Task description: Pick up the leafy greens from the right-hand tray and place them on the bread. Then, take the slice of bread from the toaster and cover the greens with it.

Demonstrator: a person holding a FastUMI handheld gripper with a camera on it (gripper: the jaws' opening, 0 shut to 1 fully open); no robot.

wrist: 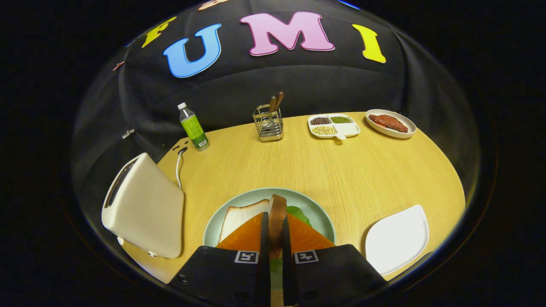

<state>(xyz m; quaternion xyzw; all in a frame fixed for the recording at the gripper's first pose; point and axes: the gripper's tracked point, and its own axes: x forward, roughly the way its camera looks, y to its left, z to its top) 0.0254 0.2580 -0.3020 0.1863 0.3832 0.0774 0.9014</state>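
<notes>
Gripper view puts your gripper (275, 232) right over the pale green plate (318, 211), its two fingers (264, 238) drawn close together and pinching a slice of bread (277, 213) edge-on between them, so you have it held upright with its brown crust toward the camera. Beneath it on the plate lies another slice of bread (241, 215), and a bit of the leafy greens (298, 213) peeks out just right of your fingers (most of the leaf is hidden behind them). The toaster (143, 207) stands to the left of the plate, its cord running back toward a green-labelled bottle (193, 127). To the right sits a white tray (399, 238). Beyond, across the wooden table (341, 166), you see a wire utensil holder (268, 123), a divided dish of beans (334, 125) and a plate with meat (390, 123).
</notes>
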